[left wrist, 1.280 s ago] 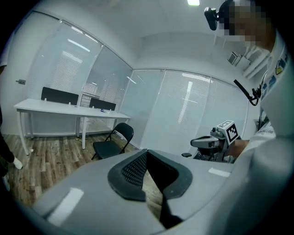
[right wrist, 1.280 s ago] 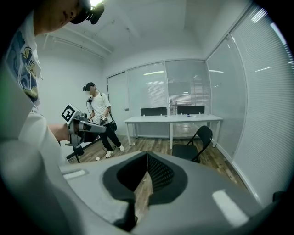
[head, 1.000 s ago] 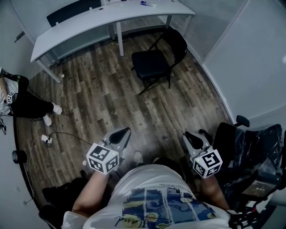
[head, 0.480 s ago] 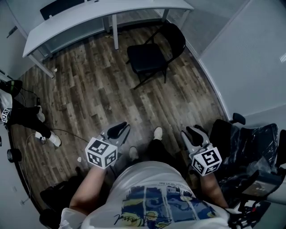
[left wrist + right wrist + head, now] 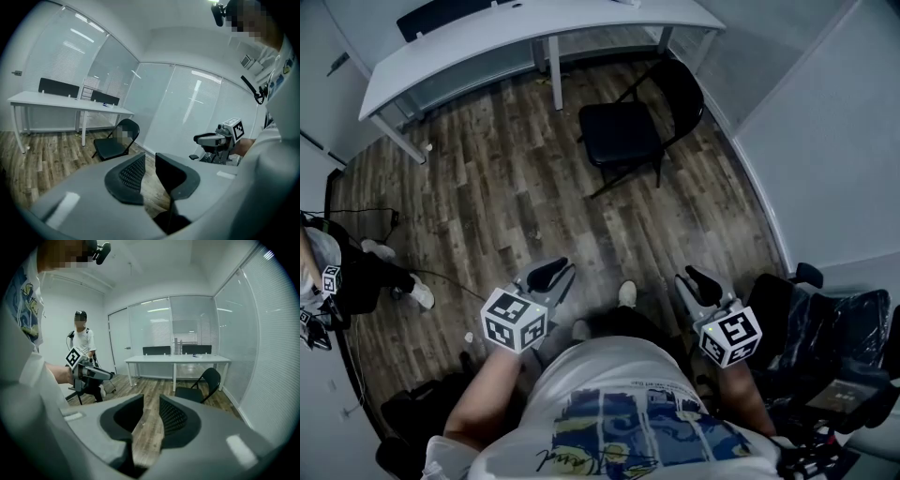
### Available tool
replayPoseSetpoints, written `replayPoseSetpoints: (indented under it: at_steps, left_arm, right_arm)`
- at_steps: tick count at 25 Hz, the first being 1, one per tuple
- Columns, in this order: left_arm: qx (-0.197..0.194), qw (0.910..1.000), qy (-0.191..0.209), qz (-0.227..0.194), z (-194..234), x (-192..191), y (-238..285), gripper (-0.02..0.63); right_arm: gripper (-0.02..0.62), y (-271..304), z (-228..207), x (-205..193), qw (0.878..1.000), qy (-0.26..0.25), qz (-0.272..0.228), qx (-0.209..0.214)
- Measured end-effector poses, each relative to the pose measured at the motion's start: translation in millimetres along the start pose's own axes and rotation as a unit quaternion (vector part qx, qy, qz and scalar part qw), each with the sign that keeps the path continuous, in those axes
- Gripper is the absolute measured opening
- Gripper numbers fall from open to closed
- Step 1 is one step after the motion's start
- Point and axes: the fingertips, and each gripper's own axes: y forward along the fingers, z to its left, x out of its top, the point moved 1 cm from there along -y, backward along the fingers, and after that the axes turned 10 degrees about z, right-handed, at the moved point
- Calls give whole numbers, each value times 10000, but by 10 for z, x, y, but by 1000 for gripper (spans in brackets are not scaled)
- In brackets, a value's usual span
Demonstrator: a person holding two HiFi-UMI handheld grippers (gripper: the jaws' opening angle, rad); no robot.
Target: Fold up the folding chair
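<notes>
Left gripper (image 5: pixel 551 274), right gripper (image 5: pixel 697 279): both carrying nothing, jaws having just been opening to a narrow gap (only floor between). Folding chair (image 5: pixel 623 131): standing unfolded by the desk (image 5: pixel 487 37), well apart from both. Step, as judged: approach, chair not yet reached; the next move is likely calling for a hold on seat and back.

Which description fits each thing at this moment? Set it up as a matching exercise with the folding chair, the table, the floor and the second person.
Things:
1 folding chair
2 table
3 floor
4 second person

Descriptions:
A white, long, by the far wall
B at the left edge of the head view
C black, unfolded, near the table's end
D brown wood planks

Pairs: 1-C; 2-A; 3-D; 4-B
</notes>
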Motion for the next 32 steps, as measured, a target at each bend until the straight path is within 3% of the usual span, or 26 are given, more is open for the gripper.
replayPoseSetpoints:
  at_steps: [11,17,22,32]
  left_arm:
    - [269,9996,-107,-75,-27,717,884,74]
    - [450,9989,-144,-12,-83,933,1336,74]
    - [629,9979,-175,-5,-101,1028,1642,74]
    - [681,9968,-333,256,83,1070,1878,74]
  right_arm:
    - [96,233,-1235,275,9996,-280,-19,-38]
    - [124,311,-1826,237,9996,-275,-13,25]
    - [127,377,-2194,143,9995,-251,-29,165]
    - [127,605,-2512,73,9996,201,41,216]
